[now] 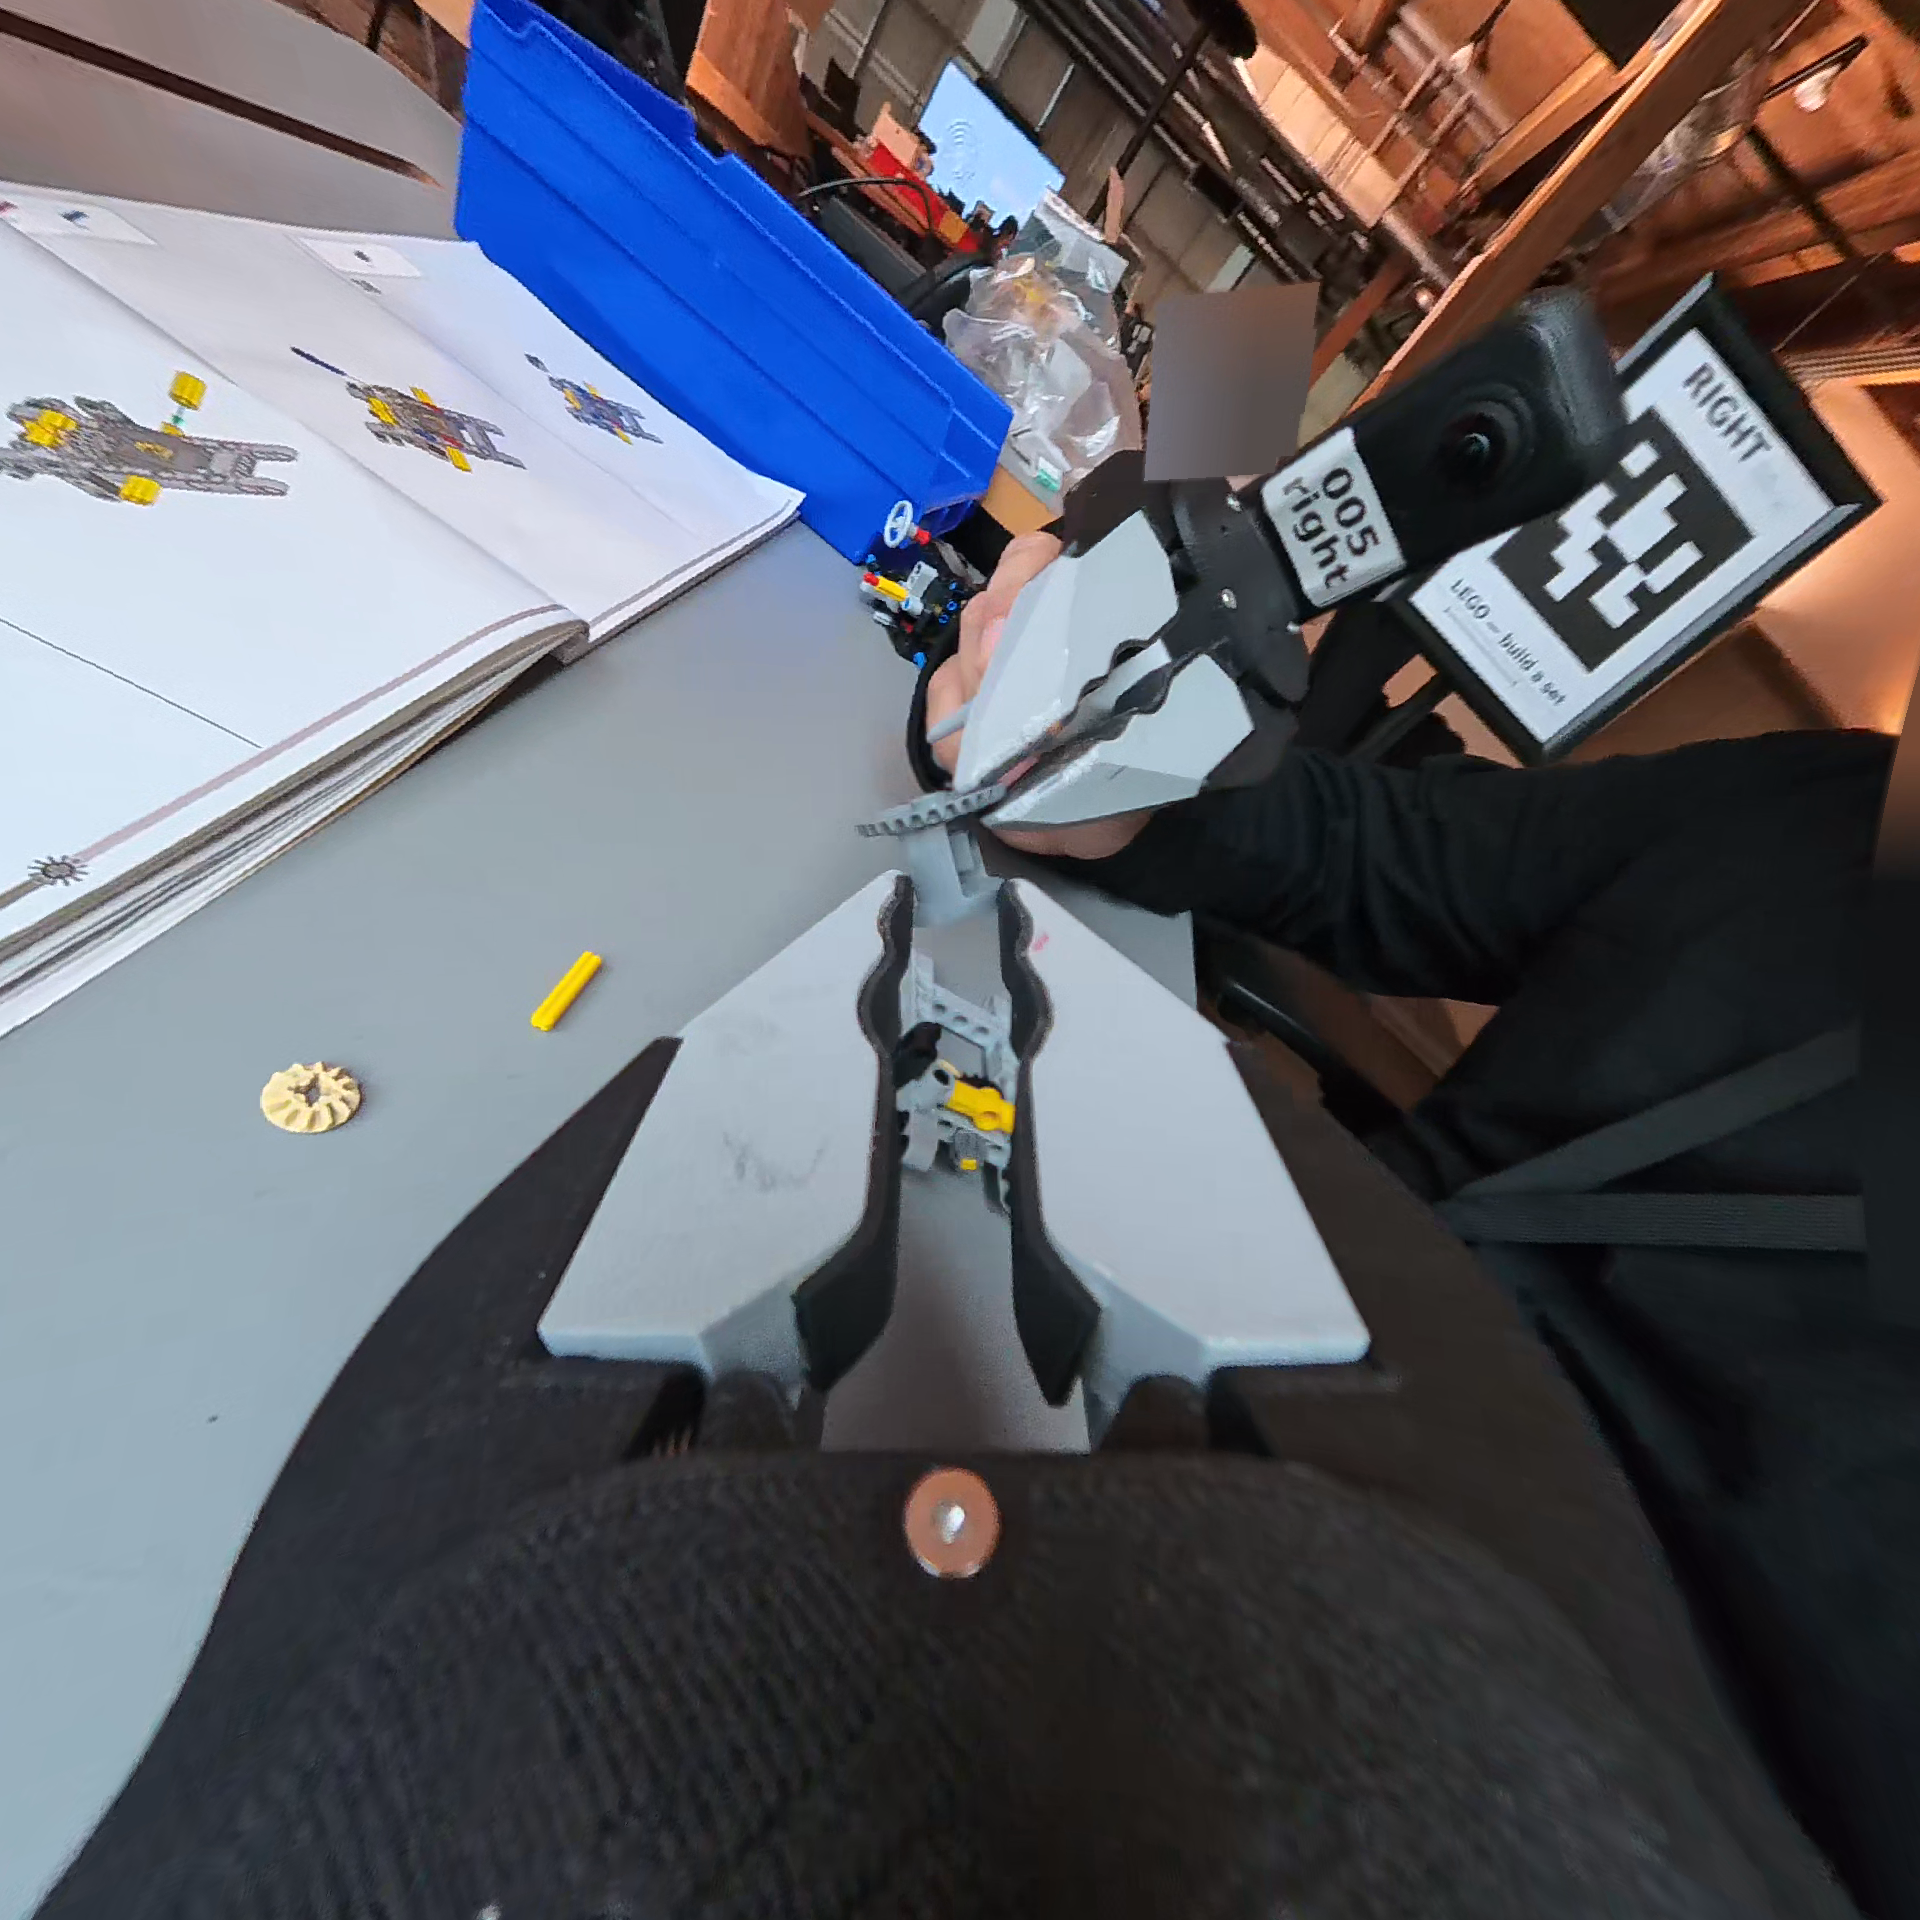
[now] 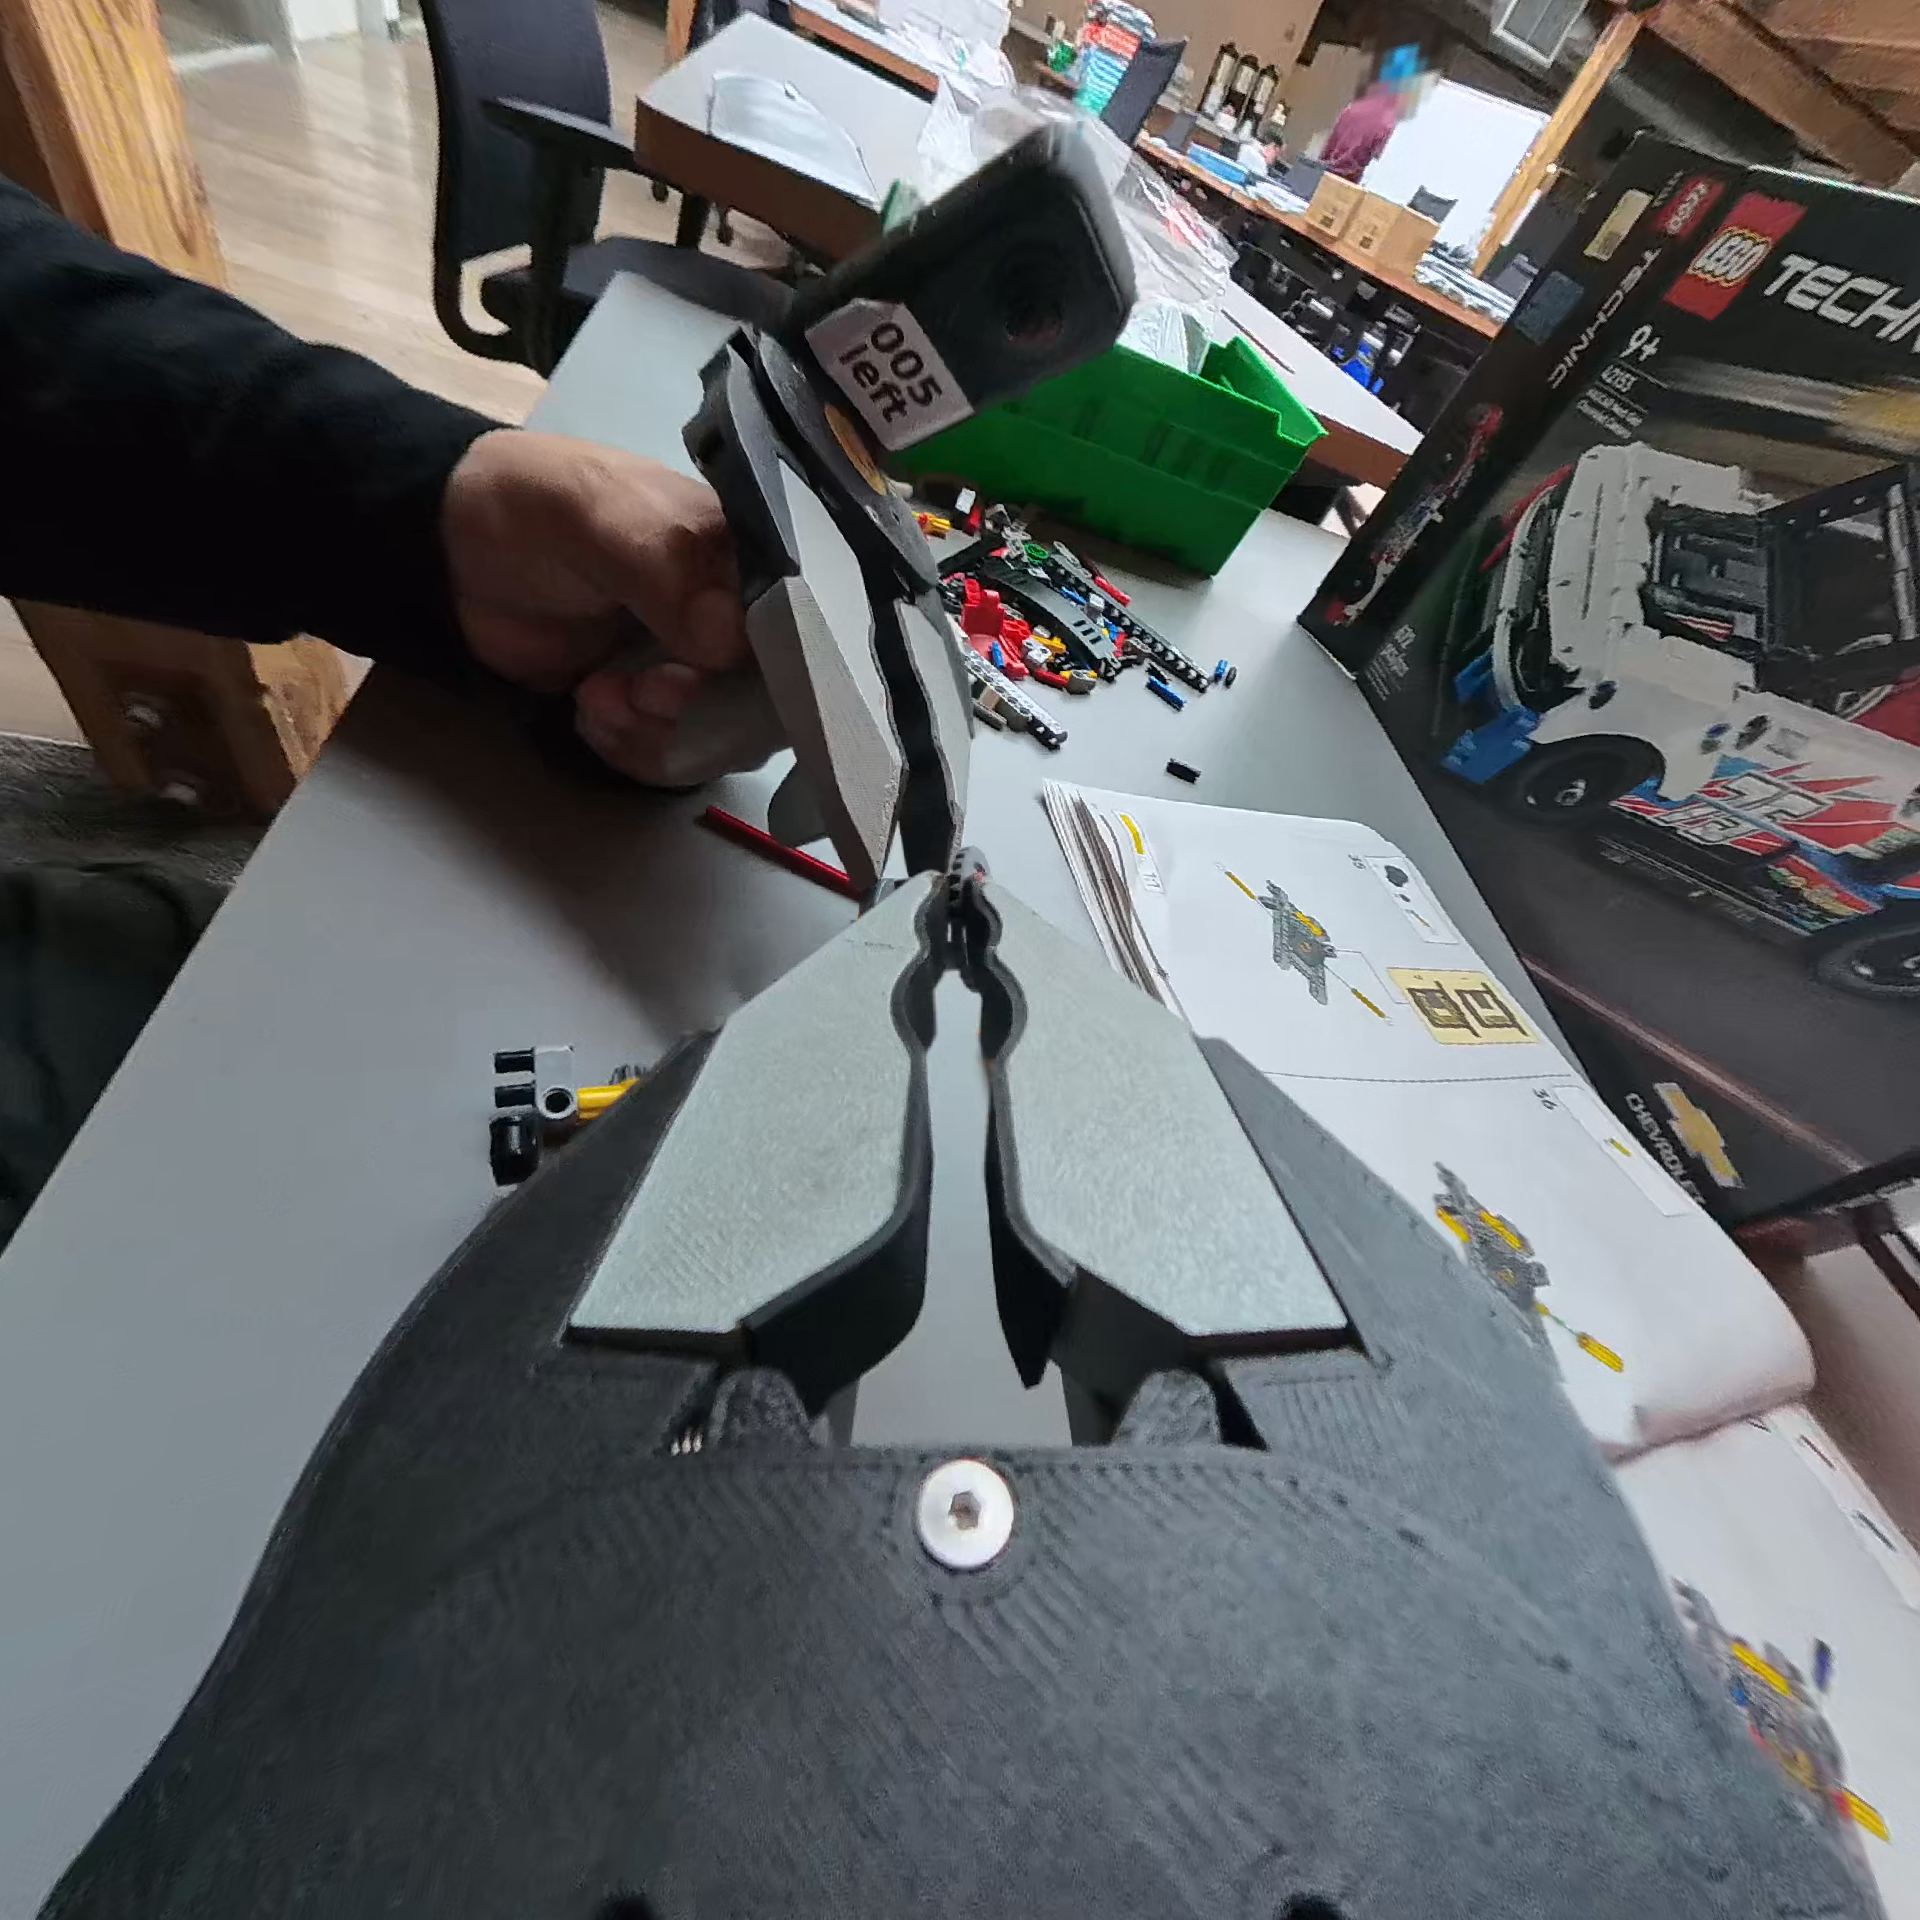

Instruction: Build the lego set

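My left gripper (image 1: pixel 951 896) is shut on a grey lego assembly (image 1: pixel 951 1081) with yellow and black parts, whose grey end sticks out past the fingertips. My right gripper (image 1: pixel 987 805) comes in from the right, shut on a dark grey toothed gear (image 1: pixel 925 812), and holds it against that protruding end. In the right wrist view my right gripper (image 2: pixel 958 899) pinches the dark gear (image 2: pixel 966 878) edge-on. The left gripper (image 2: pixel 902 868) meets it tip to tip from above left. The assembly is hidden there.
A yellow axle (image 1: pixel 566 990) and a tan bevel gear (image 1: pixel 310 1096) lie on the grey table by the open instruction booklet (image 1: pixel 260 582). Behind are a blue bin (image 1: pixel 707 281), a green bin (image 2: pixel 1122 447), a pile of loose pieces (image 2: pixel 1060 623), the set's box (image 2: pixel 1662 623), a red axle (image 2: pixel 779 852) and small connectors (image 2: pixel 535 1091). Only a small space, under 4 cm, lies between the two pairs of fingers.
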Demonstrator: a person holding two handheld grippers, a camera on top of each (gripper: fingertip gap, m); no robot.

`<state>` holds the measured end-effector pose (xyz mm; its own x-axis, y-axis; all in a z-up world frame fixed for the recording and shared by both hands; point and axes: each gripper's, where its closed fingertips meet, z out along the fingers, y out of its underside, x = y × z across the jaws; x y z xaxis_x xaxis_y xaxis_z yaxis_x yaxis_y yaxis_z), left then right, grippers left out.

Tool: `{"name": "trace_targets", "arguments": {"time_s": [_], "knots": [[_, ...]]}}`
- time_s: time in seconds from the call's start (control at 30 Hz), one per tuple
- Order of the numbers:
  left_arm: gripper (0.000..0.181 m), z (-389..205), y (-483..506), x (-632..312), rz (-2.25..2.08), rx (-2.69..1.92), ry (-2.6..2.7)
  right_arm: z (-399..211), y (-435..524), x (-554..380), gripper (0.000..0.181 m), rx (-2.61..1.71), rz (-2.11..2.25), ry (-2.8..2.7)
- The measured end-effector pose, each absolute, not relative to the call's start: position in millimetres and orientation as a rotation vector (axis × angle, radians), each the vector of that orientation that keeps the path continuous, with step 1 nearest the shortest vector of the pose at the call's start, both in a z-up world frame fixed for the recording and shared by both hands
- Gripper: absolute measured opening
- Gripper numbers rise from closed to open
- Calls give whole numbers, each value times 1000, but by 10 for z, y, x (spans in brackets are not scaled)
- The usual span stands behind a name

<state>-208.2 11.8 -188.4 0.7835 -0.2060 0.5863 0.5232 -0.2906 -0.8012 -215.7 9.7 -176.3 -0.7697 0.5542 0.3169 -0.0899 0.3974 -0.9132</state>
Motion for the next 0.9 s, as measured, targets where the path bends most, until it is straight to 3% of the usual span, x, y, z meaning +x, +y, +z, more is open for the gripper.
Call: {"name": "trace_targets", "arguments": {"time_s": [0.37,0.67,0.8,0.9], "knots": [[6,-1942,72,-2186,-599,-1754,-312,-1860,75,-2148,3,-398,1414,-2123],[6,-1953,-195,-2161,-254,-1845,-115,-2467,300,-1748,31,-477,1268,-2679],[6,-1972,-236,-2138,-263,-1855,-124,-2671,279,-1653,26,-475,1179,-2801],[6,-1988,-266,-2131,-251,-1864,-146,-2676,255,-1673,5,-473,1163,-2785]]}}
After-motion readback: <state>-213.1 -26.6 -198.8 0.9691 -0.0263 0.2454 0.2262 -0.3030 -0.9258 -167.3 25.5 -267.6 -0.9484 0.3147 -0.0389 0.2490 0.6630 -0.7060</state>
